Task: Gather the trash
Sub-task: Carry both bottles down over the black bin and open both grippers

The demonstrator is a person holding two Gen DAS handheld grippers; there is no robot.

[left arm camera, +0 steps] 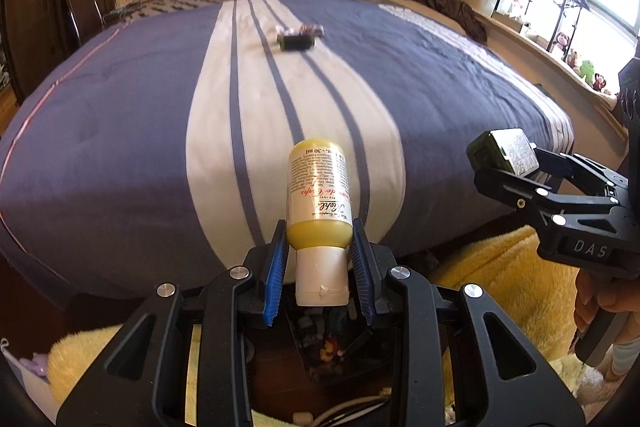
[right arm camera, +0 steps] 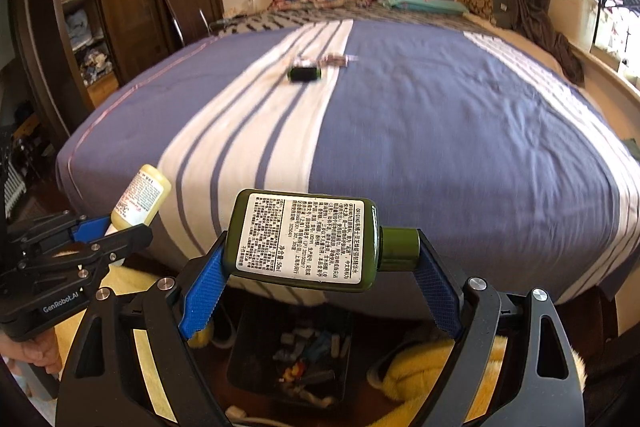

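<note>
Left gripper [left arm camera: 320, 247] clamps the yellow lotion bottle [left arm camera: 318, 195] at its shoulder, cap toward the camera. Right gripper [right arm camera: 320, 263] spans the green bottle [right arm camera: 304, 239] lengthwise, base against one pad, cap against the other. The dark bin [right arm camera: 292, 351] sits at 6 o'clock beneath both. More litter [left arm camera: 298, 37] lies at 12 o'clock on the bed [left arm camera: 120, 147]. Risk: the end-to-end hold may let the green bottle pivot and fall onto the yellow blanket [right arm camera: 416, 367].

Yellow bottle [left arm camera: 319, 195]: label reads "30 ml", script brand partly legible, apparently "Kiehl's". Green bottle [right arm camera: 302, 239]: white label in dense Chinese print, "50ml" legible. Right gripper [left arm camera: 505, 159] body marked "DAS". Left gripper [right arm camera: 110, 227] body marked "GenRobot.AI".
</note>
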